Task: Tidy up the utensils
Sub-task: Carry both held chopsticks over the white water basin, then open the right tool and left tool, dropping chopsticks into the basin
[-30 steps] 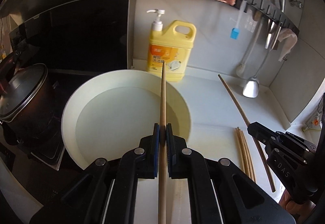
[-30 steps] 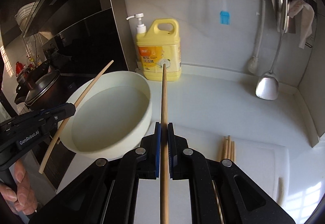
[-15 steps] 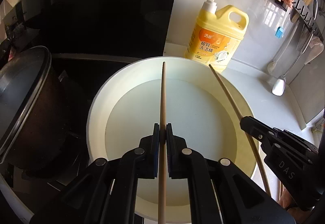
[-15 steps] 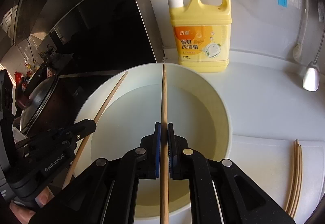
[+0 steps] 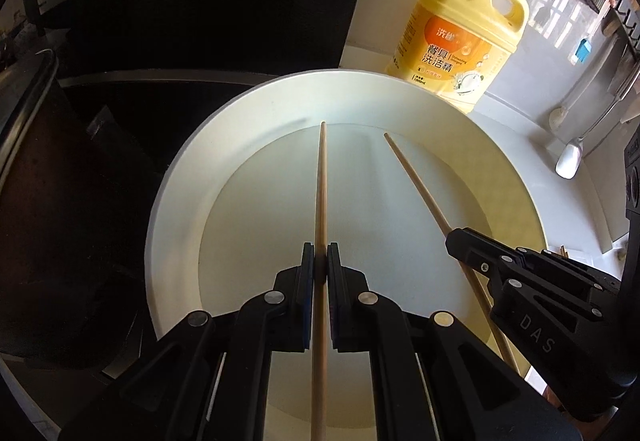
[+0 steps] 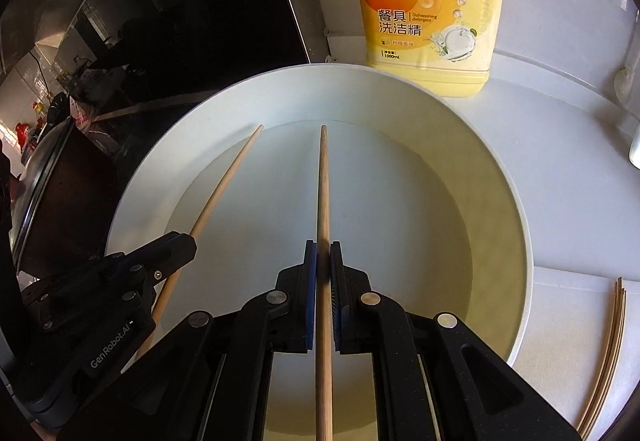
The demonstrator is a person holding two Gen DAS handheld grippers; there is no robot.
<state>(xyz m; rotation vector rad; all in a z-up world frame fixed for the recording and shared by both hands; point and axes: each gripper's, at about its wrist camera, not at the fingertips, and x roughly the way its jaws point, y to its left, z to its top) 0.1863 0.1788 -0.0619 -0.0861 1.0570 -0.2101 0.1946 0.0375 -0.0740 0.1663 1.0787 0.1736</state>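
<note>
My left gripper (image 5: 321,261) is shut on a wooden chopstick (image 5: 320,201) that points down into a white basin (image 5: 180,177). My right gripper (image 6: 323,259) is shut on a second wooden chopstick (image 6: 322,193), also tip-down inside the basin (image 6: 516,201). Both tips are near the basin's far floor. The right gripper (image 5: 460,241) with its chopstick (image 5: 416,177) shows at the right of the left wrist view. The left gripper (image 6: 180,245) with its chopstick (image 6: 224,185) shows at the left of the right wrist view.
A yellow dish soap jug (image 6: 428,9) stands behind the basin. Several more chopsticks (image 6: 608,353) lie on the white board at the right. A dark pot with a lid (image 5: 28,145) sits left on the black stove. Ladles (image 5: 576,145) hang on the right wall.
Both grippers have moved left and forward from the counter over the basin and lowered, so both held chopsticks now point into it.
</note>
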